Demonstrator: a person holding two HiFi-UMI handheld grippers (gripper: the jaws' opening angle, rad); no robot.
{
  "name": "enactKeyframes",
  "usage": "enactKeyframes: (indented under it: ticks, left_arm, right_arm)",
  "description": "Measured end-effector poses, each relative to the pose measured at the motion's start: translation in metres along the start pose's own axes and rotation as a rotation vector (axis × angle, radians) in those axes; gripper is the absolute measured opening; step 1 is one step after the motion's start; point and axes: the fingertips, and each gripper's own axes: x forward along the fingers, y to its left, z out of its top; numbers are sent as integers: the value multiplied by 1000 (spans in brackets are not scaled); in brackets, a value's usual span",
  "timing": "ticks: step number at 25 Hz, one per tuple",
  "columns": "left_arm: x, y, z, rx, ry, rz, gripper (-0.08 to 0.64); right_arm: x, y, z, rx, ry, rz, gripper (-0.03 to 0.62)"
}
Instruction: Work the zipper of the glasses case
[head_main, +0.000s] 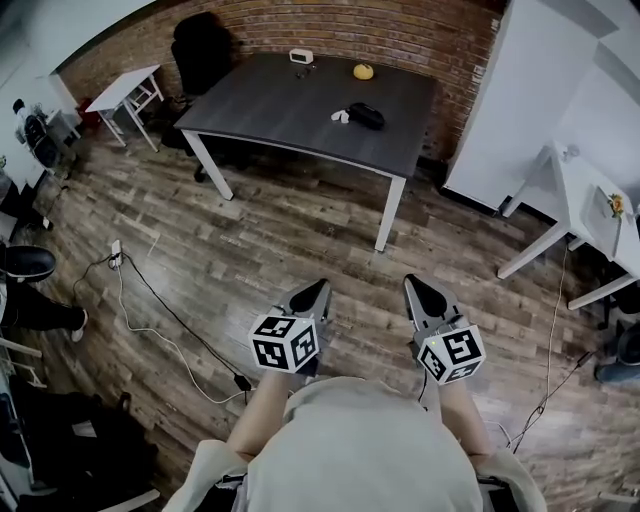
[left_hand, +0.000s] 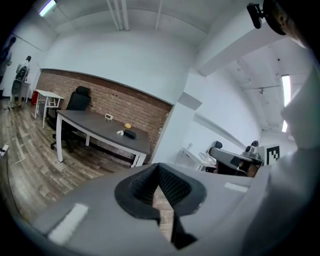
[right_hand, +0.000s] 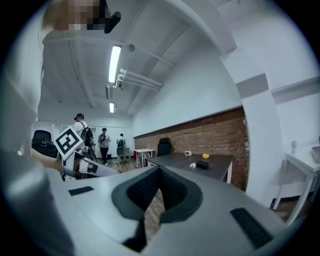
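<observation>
Far across the wood floor (head_main: 300, 240), the black glasses case (head_main: 366, 116) lies on the dark worktop (head_main: 280, 100), well apart from the person. The left hand-held gripper (head_main: 316, 292) and right hand-held gripper (head_main: 418, 290) are squeezed tight with nothing in them. They wait out front, likely because the case is too far to reach.

Black glasses case (head_main: 366, 116), dark grey table (head_main: 280, 105) with white legs, red-brown brick wall (head_main: 400, 35), brown wood-plank floor (head_main: 300, 240)

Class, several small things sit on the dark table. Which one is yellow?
The round thing by the brick wall. The glasses case is black; the box and the small piece beside the case are white.
</observation>
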Motion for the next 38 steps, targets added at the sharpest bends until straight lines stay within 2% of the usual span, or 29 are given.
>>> enactKeyframes:
  ticks: [4, 11, 12, 13, 14, 15, 17, 18, 21, 25, 28, 32, 38]
  left_arm:
    - [7, -11, -5, -15, -2, -2, 11]
    - [20, -25, -7, 12, -16, 24, 12]
    - [22, -27, -7, 15, -16, 19, 17]
    - [25, -29, -7, 16, -13, 8, 58]
    - [28, -31, -7, 17, -10, -3, 128]
    - [30, -31, -6, 20, -7, -11, 160]
    - [36, -28, -4, 34, -5, -18, 219]
    - [40, -26, -3, 40, -4, -21, 251]
    - [54, -17, 1, 38, -6, -31, 312]
    - [83, 7, 13, 35, -13, -31, 362]
    - [114, 29, 29, 35, -19, -41, 393]
    - [164, 70, 59, 13, -23, -50, 417]
    - [238, 130, 132, 19, -31, -68, 422]
  right_arm:
    - [-8, -7, -2, -13, 4, 14, 2]
    - [-22, -29, -14, -33, 33, -35, 3]
    - [-22, -32, -17, -29, 43, -32, 3]
    - [-22, -34, -19, -20, 50, -25, 10]
    - [-20, -35, -22, -8, 56, -16, 44]
    - [-18, -36, -23, 4, 60, -6, 91]
    - [-10, -39, -25, 17, 65, 6, 136]
    - [-6, -42, -27, 21, 68, 8, 185]
    - [11, -54, -30, 33, 71, 3, 297]
    - [48, -75, -34, 53, 72, 8, 381]
    - [85, -97, -34, 69, 76, 11, 422]
    - [146, -130, -24, 69, 76, 5, 443]
    - [242, -176, 1, 85, 70, -6, 448]
